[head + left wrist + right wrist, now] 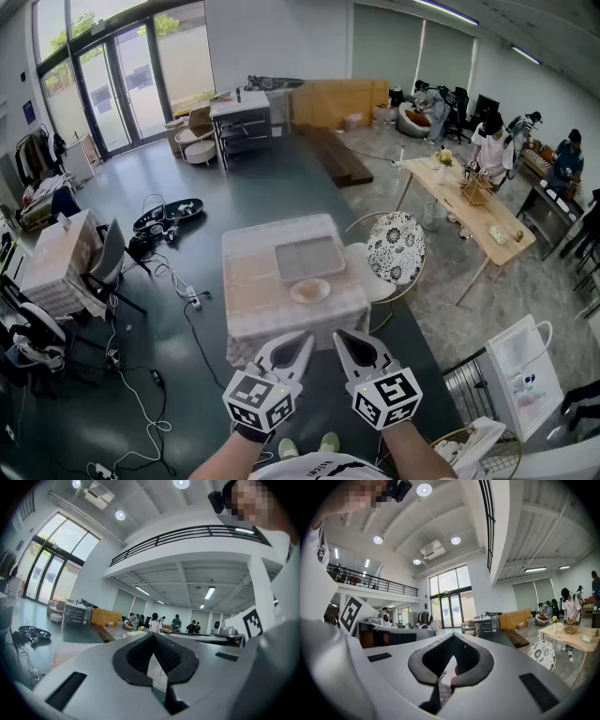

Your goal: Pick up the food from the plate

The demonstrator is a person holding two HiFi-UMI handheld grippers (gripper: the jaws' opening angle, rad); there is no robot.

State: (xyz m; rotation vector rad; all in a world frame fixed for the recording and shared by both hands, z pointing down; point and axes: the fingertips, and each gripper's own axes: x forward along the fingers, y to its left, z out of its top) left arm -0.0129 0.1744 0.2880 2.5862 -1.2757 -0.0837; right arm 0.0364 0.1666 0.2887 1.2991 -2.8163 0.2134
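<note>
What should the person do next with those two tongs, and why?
Probably step closer to the table: the left tongs and right tongs are shut, empty, and well short of the plate holding the food.

Both handhelds are the same build: the left gripper (304, 336) and right gripper (341, 335) have chunky off-white plastic shells tapering like a beak. Each has a white marker cube (260, 401) at the near end, printed with black square codes. Up close, the jaws are lined with black ribbed pads (169, 656) and there's a dark rectangular slot (65, 691) sunk into the shell on either side. The person's got on a white top (314, 466) with some print, a dark cuff (249, 433) at the left wrist, and pale shoes (328, 442).
</note>
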